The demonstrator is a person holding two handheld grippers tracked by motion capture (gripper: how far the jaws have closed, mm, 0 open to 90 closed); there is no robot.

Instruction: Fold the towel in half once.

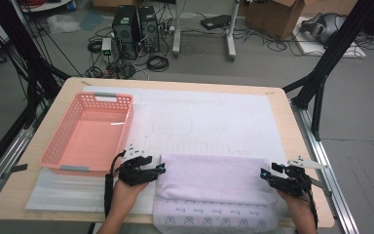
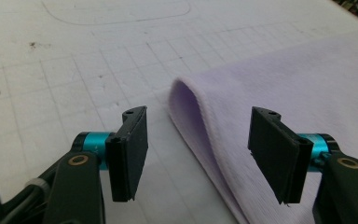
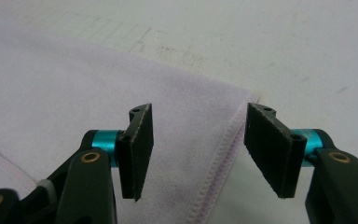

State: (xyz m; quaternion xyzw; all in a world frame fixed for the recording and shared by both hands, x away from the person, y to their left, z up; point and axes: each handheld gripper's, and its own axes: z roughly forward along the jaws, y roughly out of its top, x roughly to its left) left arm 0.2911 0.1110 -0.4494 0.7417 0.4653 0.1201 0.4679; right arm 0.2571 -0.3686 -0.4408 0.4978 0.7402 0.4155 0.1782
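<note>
Two claws are flanking one folded lilac towel (image 1: 213, 178).

Left claw (image 1: 160, 168) is gaping, jaws straddling the towel's looped side edge (image 2: 191, 109); right claw (image 1: 264, 173) is also gaping over its stitched corner (image 3: 233, 121). Pink basket (image 1: 58, 146) is sitting just beyond the left claw.

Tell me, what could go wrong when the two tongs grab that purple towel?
The left tongs are open around the rolled fold at the end of the towel. They might pinch just the top layer, so the fold slips open.

The right tongs are open over the stitched hem near a corner. A shallow bite there could slide off.

The pink basket sits close beside the left tongs, so a wide swing might bump it.
</note>
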